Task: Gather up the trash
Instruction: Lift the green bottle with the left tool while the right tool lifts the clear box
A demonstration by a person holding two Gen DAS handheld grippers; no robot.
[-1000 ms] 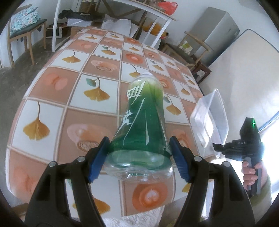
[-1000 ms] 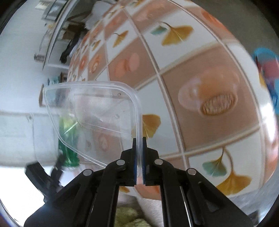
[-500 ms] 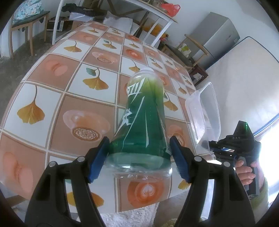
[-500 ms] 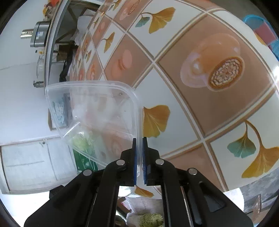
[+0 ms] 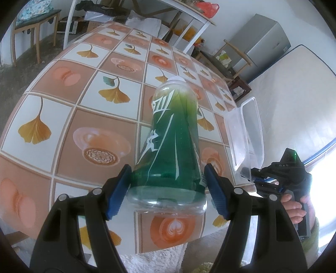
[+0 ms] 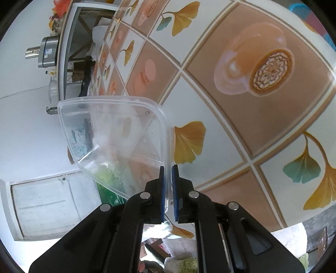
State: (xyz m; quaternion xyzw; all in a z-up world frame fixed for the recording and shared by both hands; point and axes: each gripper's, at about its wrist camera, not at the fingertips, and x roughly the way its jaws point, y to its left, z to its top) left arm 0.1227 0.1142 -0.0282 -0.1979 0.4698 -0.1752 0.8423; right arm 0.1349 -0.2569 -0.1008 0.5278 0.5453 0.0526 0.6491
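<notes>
In my left wrist view, the left gripper (image 5: 168, 189) sits at the bottom centre of the frame, its blue pads (image 5: 118, 190) pressed on either side of a green plastic bottle (image 5: 174, 145) near its clear base. The bottle points away from me, white cap at the far end, held above the surface (image 5: 100, 117), which wears a cloth of ginkgo leaves and coffee cups.

At the lower right of that frame I see the right gripper (image 5: 250, 178), a hand (image 5: 296, 208) wrapped round its handle, with a clear plastic container (image 5: 250, 134) standing up from its tips just beyond the surface's edge.

My right wrist view shows that grip up close: the right gripper (image 6: 168, 193) at the bottom centre stands narrow, its jaws easing apart, the container's (image 6: 117, 134) rim between the pads (image 6: 161, 195). The left pad touches the rim; a thin gap shows at the right one. The container is tilted on its side, left of centre, and the green bottle (image 6: 107, 193) shows through it.

Farther off, a white shelf rack (image 5: 189, 14) and a grey cabinet (image 5: 264, 42) stand at the top of the left view.
</notes>
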